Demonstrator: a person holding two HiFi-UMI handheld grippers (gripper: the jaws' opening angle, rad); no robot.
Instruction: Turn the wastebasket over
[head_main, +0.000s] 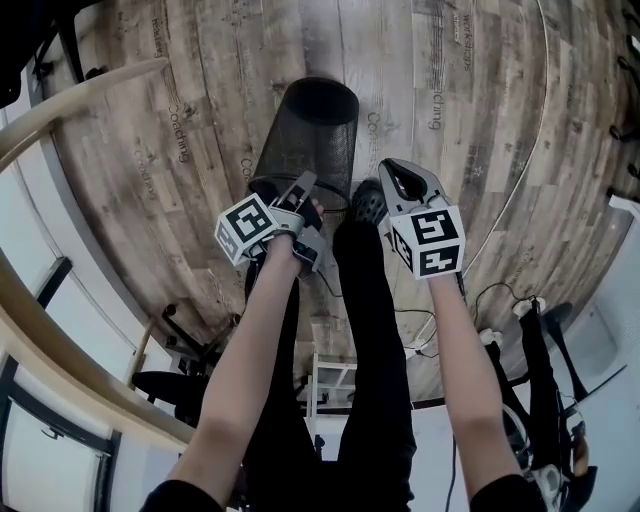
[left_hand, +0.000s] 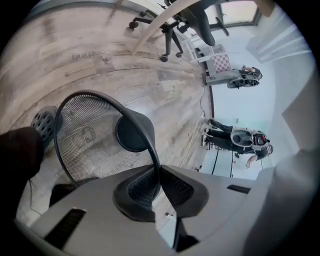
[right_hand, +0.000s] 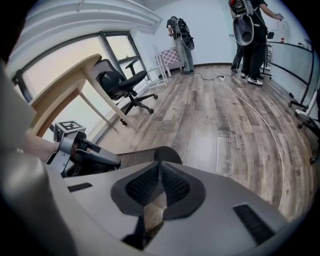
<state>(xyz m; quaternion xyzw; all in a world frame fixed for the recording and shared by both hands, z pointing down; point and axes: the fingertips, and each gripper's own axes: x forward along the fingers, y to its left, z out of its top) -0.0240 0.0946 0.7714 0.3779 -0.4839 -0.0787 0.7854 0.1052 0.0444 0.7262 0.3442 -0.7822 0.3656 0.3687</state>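
The black mesh wastebasket (head_main: 310, 135) is tipped on the wood floor, its solid base pointing away from me and its open mouth towards me. My left gripper (head_main: 305, 185) is shut on the near rim. In the left gripper view the thin rim (left_hand: 150, 145) runs down between the pads of that gripper (left_hand: 159, 185), and the dark base disc (left_hand: 132, 132) shows inside the basket. My right gripper (head_main: 392, 168) hangs just right of the basket, shut with nothing in it. In the right gripper view its jaws (right_hand: 159, 182) meet above the mesh wall (right_hand: 142, 156), with the left gripper (right_hand: 75, 147) alongside.
A grey shoe (head_main: 367, 200) stands by the basket's rim. A light wooden desk (head_main: 60, 110) curves along the left, with a black office chair (right_hand: 122, 82) beside it. A thin cable (head_main: 540, 130) runs across the floor on the right. People stand at the far wall (right_hand: 250, 30).
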